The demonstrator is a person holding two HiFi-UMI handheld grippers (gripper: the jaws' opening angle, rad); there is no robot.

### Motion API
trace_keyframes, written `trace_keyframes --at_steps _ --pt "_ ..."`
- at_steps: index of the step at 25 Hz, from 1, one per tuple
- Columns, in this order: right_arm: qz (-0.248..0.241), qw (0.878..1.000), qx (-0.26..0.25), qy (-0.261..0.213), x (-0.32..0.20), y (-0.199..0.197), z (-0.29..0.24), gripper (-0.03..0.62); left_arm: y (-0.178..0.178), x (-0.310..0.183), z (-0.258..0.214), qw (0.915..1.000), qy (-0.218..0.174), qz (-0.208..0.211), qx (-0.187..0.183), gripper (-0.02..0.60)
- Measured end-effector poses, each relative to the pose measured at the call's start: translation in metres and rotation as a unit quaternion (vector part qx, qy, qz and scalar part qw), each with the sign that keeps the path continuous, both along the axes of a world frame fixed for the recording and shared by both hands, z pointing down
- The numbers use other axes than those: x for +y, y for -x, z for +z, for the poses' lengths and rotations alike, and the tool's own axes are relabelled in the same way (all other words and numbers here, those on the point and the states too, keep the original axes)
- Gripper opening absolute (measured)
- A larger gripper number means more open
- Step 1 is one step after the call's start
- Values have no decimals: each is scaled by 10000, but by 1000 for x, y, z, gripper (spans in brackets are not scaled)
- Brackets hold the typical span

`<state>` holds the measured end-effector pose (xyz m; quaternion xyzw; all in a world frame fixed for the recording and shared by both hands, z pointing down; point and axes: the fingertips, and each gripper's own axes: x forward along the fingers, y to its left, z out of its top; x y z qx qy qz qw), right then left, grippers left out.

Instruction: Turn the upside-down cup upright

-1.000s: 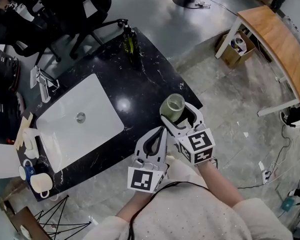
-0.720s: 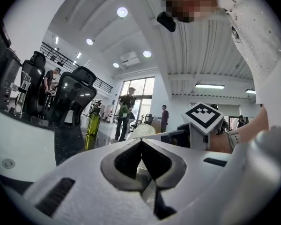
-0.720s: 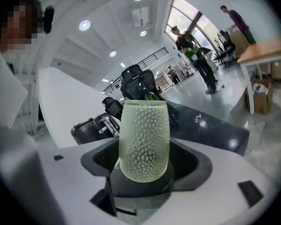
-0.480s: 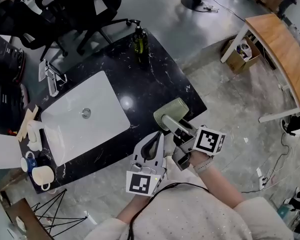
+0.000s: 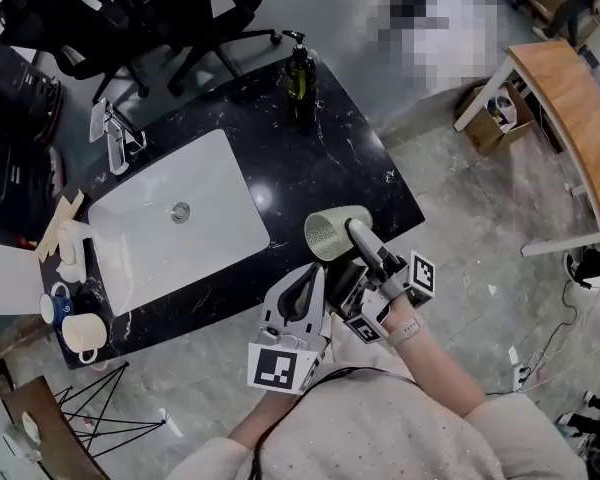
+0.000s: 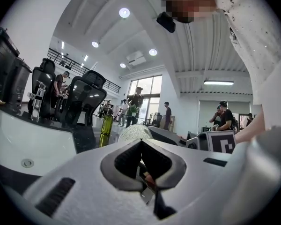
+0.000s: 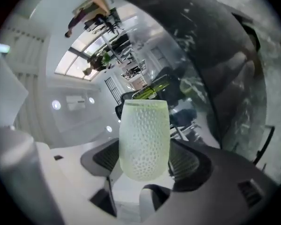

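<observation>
Black marble bench (image 5: 320, 168) carried white sink (image 5: 170, 238). Grey stone floor (image 5: 460, 228). Wooden table (image 5: 570, 98) stood right. Black office chairs (image 5: 160, 18) behind. Round ceiling lights (image 6: 124, 12) glowed.

The right claw (image 5: 352, 238) is above the near right part of a black counter (image 5: 350, 158). To the left of the claw a white sink (image 5: 215, 183) is set into the counter, with a drain (image 5: 181, 209) in the middle and a tap (image 5: 115, 133) on its far side. Beyond the claw, at the far edge, stands a green bottle (image 5: 300, 68). Far left of the claw are two mugs (image 5: 80, 336). Well right of it stand a wooden table (image 5: 570, 108) and a box (image 5: 495, 118). Black chairs (image 5: 150, 18) stand behind the counter.
</observation>
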<state>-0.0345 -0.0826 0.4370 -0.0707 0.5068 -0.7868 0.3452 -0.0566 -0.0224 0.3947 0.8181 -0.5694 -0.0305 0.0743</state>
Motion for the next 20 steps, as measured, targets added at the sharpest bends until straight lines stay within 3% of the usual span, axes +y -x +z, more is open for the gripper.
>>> trace_keyframes --at_steps 4,8,17,20 --pt "-18 9872 -1489 579 -1 1 -10 318 2 2 -4 10000 -31 -48 26 6" --pt "-108 9637 -2461 1031 3 5 -7 318 3 1 -20 9997 -1 -167 184 6" --pt "8 9389 -3087 1524 0 2 4 318 4 -6 -22 9996 -135 -171 -182 6" --pt "77 9327 -3268 1522 -2 -4 5 318 0 -9 -24 9998 31 -196 4 6"
